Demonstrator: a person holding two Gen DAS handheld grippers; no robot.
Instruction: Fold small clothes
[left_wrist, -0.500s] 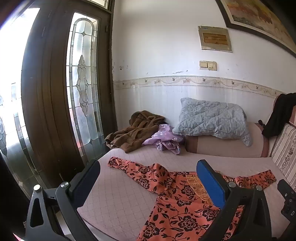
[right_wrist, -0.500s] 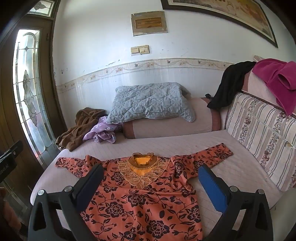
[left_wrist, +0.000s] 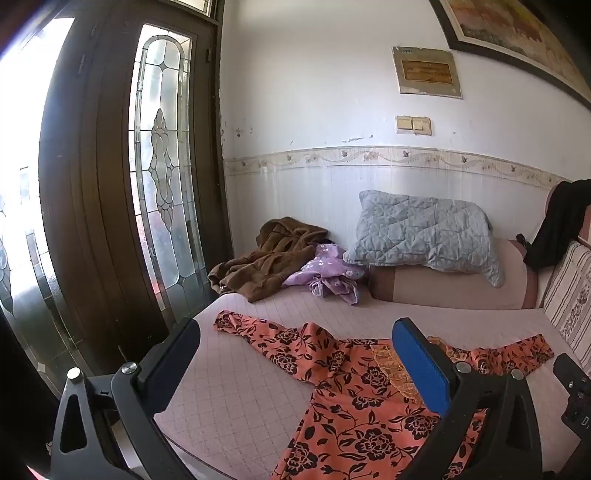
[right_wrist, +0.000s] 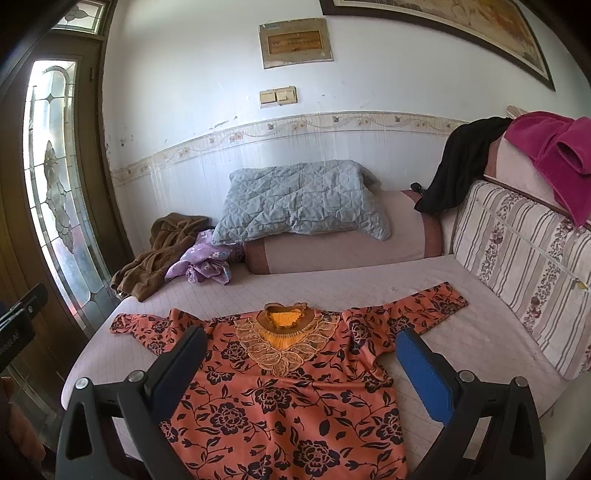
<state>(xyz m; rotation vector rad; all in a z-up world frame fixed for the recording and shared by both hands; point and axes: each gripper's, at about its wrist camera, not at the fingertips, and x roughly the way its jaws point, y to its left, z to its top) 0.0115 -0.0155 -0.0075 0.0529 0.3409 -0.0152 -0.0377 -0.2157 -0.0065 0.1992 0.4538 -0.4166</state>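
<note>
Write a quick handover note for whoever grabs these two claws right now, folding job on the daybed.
Left claw: open, holding nothing, above the blouse's left side.
Right claw: open, holding nothing, above the blouse's chest.
Orange floral blouse: spread flat, face up on the daybed, both sleeves out.
Brown robe and purple garment: crumpled in the back corner.
Done: blouse laid out. Left: every fold.

daylight pours through a dark wooden door with leaded glass panels (left_wrist: 162, 177). a white wall with a floral border strip (right_wrist: 295, 125) backs a pale pink quilted daybed (right_wrist: 332, 277).
</note>
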